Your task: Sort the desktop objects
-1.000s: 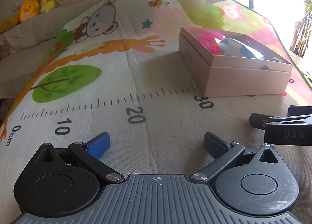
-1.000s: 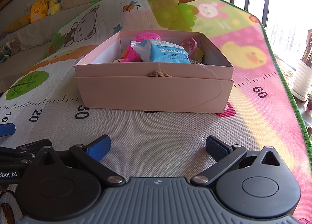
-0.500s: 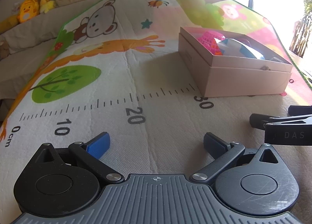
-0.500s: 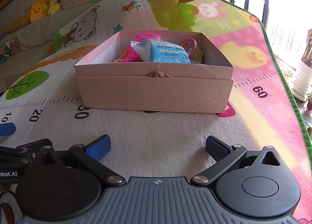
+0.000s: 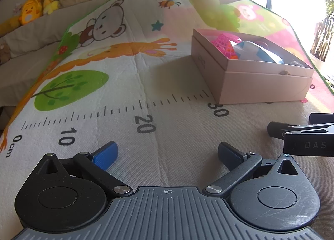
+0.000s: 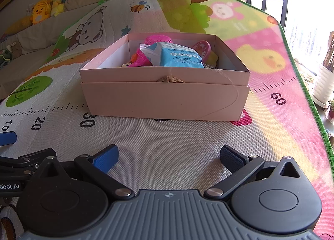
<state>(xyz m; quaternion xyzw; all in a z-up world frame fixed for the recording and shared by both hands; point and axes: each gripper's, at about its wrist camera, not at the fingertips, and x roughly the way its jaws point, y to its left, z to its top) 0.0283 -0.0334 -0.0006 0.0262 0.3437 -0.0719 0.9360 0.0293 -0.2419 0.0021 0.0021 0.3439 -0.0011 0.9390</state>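
Right wrist view: right gripper [image 6: 168, 157] spread wide, empty, above the play mat [image 6: 171, 148]; pink box [image 6: 165, 97] directly ahead; left gripper [image 5: 167, 155] likewise released.

Pink box [image 6: 165, 97] open on mat – toys, blue pkt [image 6: 179, 56] inside.

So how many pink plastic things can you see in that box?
2 for certain: a round mesh basket at the back of the pink box, and a rounded piece right of the blue packet. Pink bits left of the packet may be more; it hides them.
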